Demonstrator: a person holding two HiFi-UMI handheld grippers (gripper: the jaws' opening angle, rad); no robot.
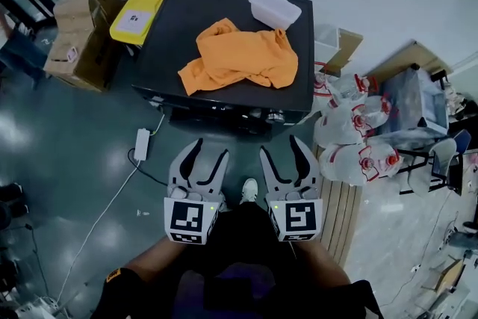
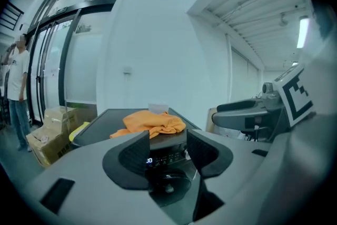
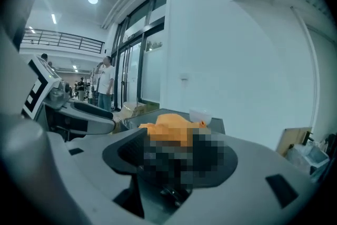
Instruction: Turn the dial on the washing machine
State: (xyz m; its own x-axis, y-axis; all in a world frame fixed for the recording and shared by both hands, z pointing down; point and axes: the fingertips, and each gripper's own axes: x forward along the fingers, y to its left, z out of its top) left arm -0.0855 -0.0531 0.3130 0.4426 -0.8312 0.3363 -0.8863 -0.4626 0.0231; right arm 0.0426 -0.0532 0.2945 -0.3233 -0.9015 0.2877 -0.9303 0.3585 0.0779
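The dial (image 1: 277, 116), a small pale knob as far as I could tell, sat on the front panel of the washing machine (image 1: 179, 19), its axis level and pointing out at me. I judged it rigid, smooth and notched, best pinched across its rim. My left gripper (image 1: 209, 149) and right gripper (image 1: 281, 147) hung short of it, fingers wide and empty.

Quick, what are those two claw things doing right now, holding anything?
Left gripper: jaws open, holding nothing.
Right gripper: jaws open, holding nothing.
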